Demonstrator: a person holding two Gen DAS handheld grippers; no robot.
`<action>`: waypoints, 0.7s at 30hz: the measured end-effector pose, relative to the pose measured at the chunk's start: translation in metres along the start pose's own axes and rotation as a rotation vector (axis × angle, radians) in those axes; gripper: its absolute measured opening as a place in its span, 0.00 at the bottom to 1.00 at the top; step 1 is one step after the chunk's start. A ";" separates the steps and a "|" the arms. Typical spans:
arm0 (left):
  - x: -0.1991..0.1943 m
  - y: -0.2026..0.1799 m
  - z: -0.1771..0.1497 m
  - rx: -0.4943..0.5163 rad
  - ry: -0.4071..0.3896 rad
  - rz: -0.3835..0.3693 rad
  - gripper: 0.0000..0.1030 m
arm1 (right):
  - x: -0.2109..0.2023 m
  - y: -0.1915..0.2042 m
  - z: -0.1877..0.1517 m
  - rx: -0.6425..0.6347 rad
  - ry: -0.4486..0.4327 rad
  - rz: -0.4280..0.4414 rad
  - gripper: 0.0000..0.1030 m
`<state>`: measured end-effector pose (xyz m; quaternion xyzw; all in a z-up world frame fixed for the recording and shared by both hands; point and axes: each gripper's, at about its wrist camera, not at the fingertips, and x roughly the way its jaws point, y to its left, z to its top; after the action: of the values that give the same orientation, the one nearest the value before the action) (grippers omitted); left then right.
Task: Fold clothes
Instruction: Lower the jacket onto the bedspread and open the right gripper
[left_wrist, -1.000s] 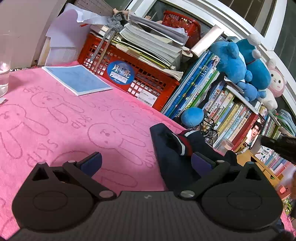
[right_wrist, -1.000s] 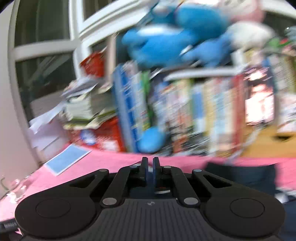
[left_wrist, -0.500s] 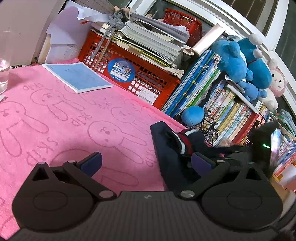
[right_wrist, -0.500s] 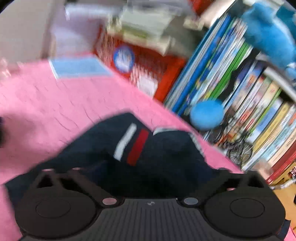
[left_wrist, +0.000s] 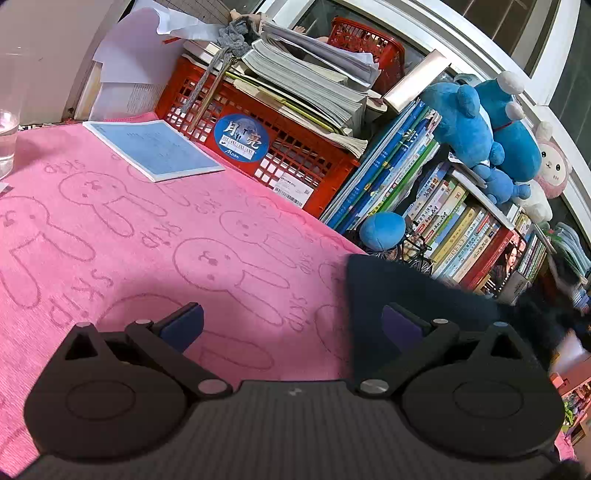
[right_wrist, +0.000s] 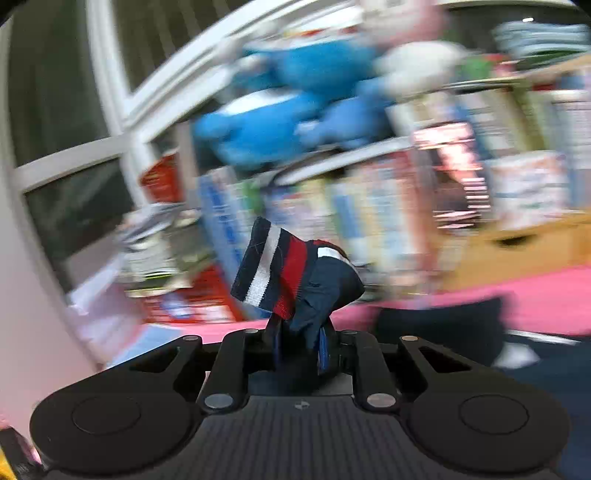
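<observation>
The right gripper (right_wrist: 299, 350) is clamped on a bunched fold of the navy garment (right_wrist: 317, 288); its striped cuff (right_wrist: 275, 267), banded white and red, sticks up just above the pinched fingertips. The rest of that view is smeared by motion blur: beyond the gripper a band of pink and a dark mass of cloth to its right can be made out, and behind them blurred book spines and blue shapes.

The left gripper (left_wrist: 291, 325) stands wide apart, holding nothing, low over the pink towel (left_wrist: 110, 236) patterned with rabbit outlines. Its left finger pad (left_wrist: 183, 325) hangs above bare towel; its right finger pad (left_wrist: 400, 326) sits over the near edge of the navy garment (left_wrist: 406, 284), which lies on the towel ahead and to the right of this gripper and trails off to the right, where it blurs.

Farther ahead, a blue booklet (left_wrist: 155, 149) lies flat on the towel. Behind it stands a red crate (left_wrist: 295, 155) stacked with papers, and to the right rows of books (left_wrist: 443, 218) with blue plush toys (left_wrist: 480, 125) on top. A glass (left_wrist: 7, 144) stands at the far left.
</observation>
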<state>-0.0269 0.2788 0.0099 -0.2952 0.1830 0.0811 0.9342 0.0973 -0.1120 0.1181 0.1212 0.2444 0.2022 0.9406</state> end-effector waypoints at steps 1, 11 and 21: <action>0.000 0.000 0.000 0.000 0.001 0.000 1.00 | -0.005 -0.013 -0.004 -0.010 0.018 -0.059 0.20; 0.003 0.002 -0.001 -0.015 0.013 0.007 1.00 | -0.017 -0.099 -0.070 0.195 0.139 -0.353 0.90; 0.003 -0.005 -0.003 0.032 0.014 0.014 1.00 | -0.063 -0.123 -0.080 0.278 -0.106 -0.718 0.97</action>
<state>-0.0239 0.2731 0.0092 -0.2793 0.1929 0.0828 0.9370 0.0463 -0.2386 0.0359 0.1647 0.2473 -0.1816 0.9374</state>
